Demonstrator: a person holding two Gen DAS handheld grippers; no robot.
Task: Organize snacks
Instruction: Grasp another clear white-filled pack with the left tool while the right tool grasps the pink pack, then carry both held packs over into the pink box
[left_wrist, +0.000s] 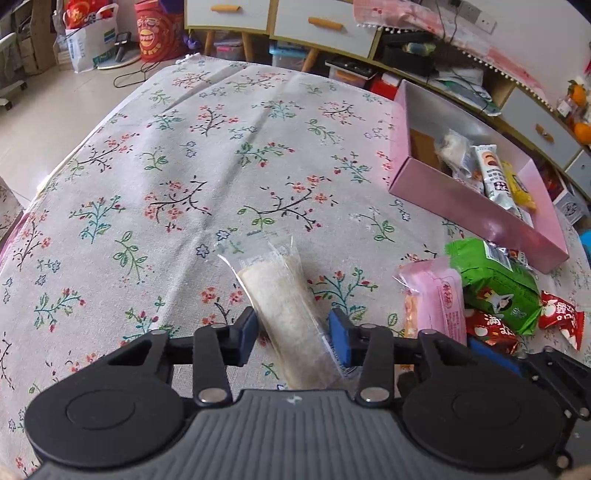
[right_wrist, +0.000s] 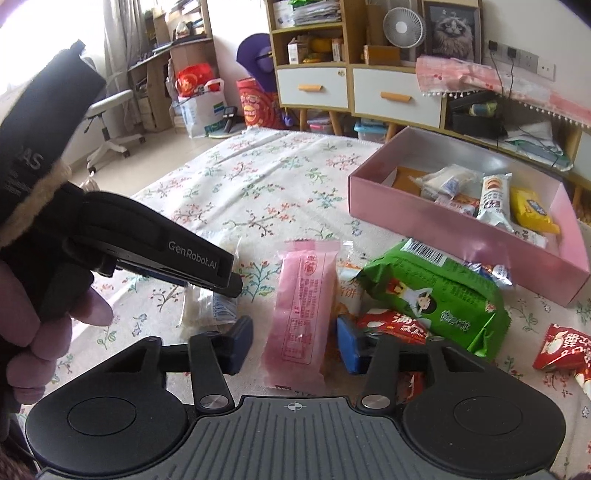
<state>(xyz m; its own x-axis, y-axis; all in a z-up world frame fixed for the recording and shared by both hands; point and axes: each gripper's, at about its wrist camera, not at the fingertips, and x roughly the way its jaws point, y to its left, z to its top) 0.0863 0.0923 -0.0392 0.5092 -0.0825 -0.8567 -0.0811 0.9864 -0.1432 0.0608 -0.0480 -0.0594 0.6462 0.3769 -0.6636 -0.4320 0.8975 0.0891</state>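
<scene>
A clear packet of pale snack (left_wrist: 280, 295) lies slanted on the flowered tablecloth (left_wrist: 221, 147). My left gripper (left_wrist: 292, 321) is shut on its lower half, both blue pads against the wrapper. From the side, the left gripper (right_wrist: 233, 287) and the clear packet (right_wrist: 207, 306) show too. A pink packet (right_wrist: 303, 306) lies flat between the pads of my right gripper (right_wrist: 294, 328), which stands open: a thin strip of cloth shows by the left pad. The pink packet (left_wrist: 439, 295) rests partly on an orange one (right_wrist: 347, 291). The pink box (right_wrist: 424, 225) at the right holds several wrapped snacks.
A green packet (right_wrist: 436, 295) and small red packets (right_wrist: 561, 347) crowd the cloth right of the right gripper. The pink box (left_wrist: 461, 199) sits near the table's right edge. A person's hand (right_wrist: 44, 332) holds the left gripper. A drawer cabinet (right_wrist: 388, 96) stands beyond the table.
</scene>
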